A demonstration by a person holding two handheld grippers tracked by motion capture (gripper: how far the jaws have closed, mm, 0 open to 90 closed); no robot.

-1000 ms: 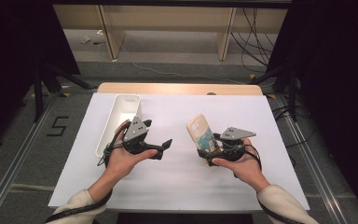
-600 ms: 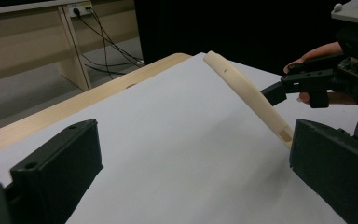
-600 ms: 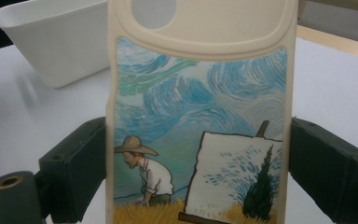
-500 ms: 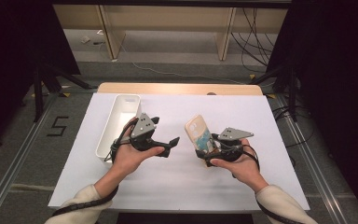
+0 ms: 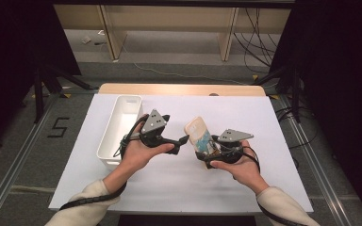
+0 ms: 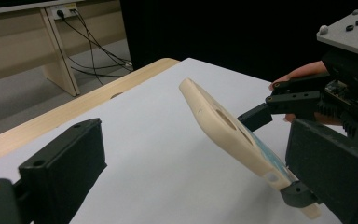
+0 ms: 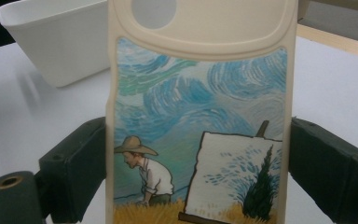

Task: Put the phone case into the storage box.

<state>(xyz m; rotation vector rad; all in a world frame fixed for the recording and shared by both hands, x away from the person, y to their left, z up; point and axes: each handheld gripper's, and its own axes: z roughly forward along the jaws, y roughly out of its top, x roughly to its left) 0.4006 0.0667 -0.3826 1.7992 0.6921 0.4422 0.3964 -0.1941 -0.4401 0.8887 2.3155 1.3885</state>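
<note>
The right hand-held gripper [image 5: 206, 149] was clamped on the lower end of a cream phone case [image 5: 198, 133], holding it above the white tabletop [image 5: 273, 141]. The case's long axis ran away from the person, tilted up, its camera-cutout end pointing toward the far edge. The left hand-held gripper [image 5: 185, 139], jaws apart and empty, was just beside the case, right of the white bin [image 5: 118, 129].

A black "5" [image 5: 58, 127] is marked on the floor left of the table.
</note>
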